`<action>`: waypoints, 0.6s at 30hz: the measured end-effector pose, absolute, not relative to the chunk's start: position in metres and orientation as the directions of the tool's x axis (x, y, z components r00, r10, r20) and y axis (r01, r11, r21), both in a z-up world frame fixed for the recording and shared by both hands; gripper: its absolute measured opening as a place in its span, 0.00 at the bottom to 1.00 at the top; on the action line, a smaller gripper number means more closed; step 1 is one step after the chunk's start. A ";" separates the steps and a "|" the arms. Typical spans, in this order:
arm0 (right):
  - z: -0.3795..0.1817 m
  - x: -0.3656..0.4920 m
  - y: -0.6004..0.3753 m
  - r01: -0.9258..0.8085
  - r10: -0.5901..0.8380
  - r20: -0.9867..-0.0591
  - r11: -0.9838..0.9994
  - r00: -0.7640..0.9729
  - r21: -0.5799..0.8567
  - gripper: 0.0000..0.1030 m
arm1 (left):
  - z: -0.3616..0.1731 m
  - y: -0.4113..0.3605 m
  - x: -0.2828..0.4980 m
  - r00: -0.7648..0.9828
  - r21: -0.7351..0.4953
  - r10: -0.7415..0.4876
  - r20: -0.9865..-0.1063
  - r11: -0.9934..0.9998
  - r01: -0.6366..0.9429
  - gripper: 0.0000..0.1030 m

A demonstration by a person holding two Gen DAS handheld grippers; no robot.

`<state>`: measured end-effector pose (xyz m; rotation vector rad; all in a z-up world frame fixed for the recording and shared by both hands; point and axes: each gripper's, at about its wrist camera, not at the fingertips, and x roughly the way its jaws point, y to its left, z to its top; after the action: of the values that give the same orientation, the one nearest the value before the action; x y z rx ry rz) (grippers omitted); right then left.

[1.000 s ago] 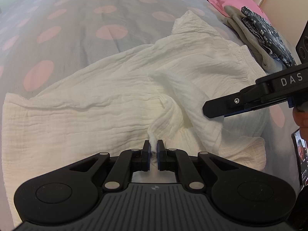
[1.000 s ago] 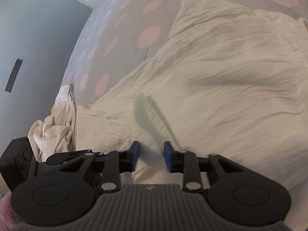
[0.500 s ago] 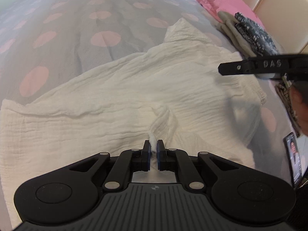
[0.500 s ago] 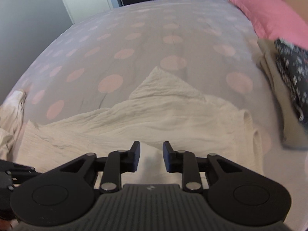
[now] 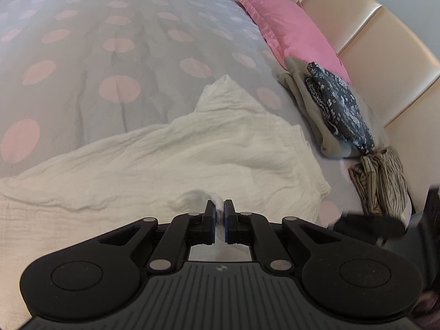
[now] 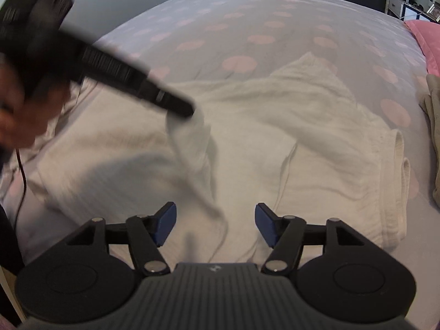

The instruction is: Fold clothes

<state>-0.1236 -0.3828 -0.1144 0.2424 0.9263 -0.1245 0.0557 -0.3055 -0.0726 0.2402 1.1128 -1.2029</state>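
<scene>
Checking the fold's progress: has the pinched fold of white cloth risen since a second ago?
Yes. In the left tongs, the white garment sits lower against the pink pillow.

White garment (image 5: 170, 162): crinkled gauze-like cloth, matt, rough weave w/ fine wrinkles; thicker ribbed hem at edge. Bedspread (image 5: 90, 55): smooth matt fabric, grey w/ pink dots, soft creases. Pillow (image 5: 291, 30): pink cloth, slight sheen. Headboard (image 5: 365, 35): cream padded panels, glossy, leather-like. Folded stack (image 5: 310, 110): beige matt cloth under dark floral-print fabric (image 5: 341, 110). Striped garment (image 5: 382, 184): thin crumpled cloth. Left gripper (image 5: 219, 221) & right gripper (image 6: 215, 225): matt black plastic, ribbed body, shiny metal pins, blue rubbery pads (image 6: 165, 220).
</scene>
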 end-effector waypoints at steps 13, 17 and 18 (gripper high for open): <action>-0.126 -0.145 -0.432 0.412 0.112 -0.749 0.778 0.653 0.475 0.05 | -0.044 -0.379 0.025 0.026 -0.239 -0.593 -0.805 0.363 0.900 0.03; -0.143 -0.145 -0.442 0.471 0.132 -0.780 0.732 0.611 0.493 0.05 | -0.072 -0.400 0.023 0.038 -0.213 -0.543 -0.839 0.392 0.895 0.03; -0.147 -0.145 -0.443 0.480 0.136 -0.783 0.722 0.607 0.498 0.05 | -0.080 -0.404 0.023 0.042 -0.206 -0.531 -0.847 0.399 0.894 0.03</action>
<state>-0.1453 -0.4428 -0.1466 0.7610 0.9162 -0.2229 0.0228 -0.4039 -0.0802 0.4351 1.0385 -1.1435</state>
